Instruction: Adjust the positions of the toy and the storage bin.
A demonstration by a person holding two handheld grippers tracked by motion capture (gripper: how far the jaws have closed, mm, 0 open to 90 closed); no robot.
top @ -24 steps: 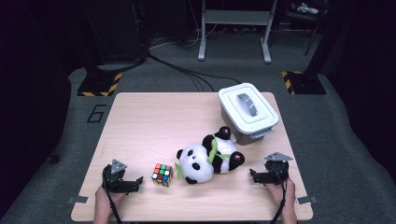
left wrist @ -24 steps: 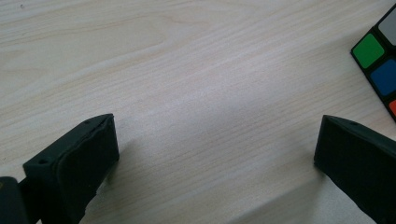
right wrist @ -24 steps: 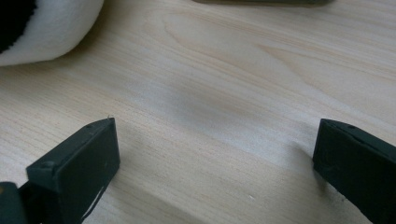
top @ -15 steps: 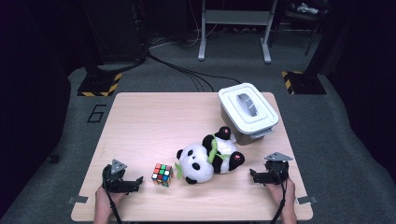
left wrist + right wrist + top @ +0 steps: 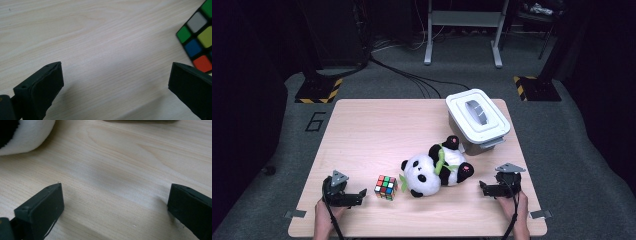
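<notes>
A plush panda (image 5: pixel 434 171) lies on its side near the front middle of the wooden table (image 5: pixel 377 125). Just left of it sits a colourful puzzle cube (image 5: pixel 385 186). My left gripper (image 5: pixel 357 196) rests at the front left, a short way left of the cube, jaws wide open over bare wood; the cube's corner (image 5: pixel 198 42) shows at the upper right of the left gripper view. At the front right my right gripper (image 5: pixel 484 188) is open, a little right of the panda, whose white fur (image 5: pixel 22 137) fills the upper left corner of the right gripper view.
A white lidded bin (image 5: pixel 477 119) with a grey handle stands at the back right of the table, just behind the panda. Beyond the table lie a dark floor, cables, and yellow-black striped stand bases (image 5: pixel 316 91).
</notes>
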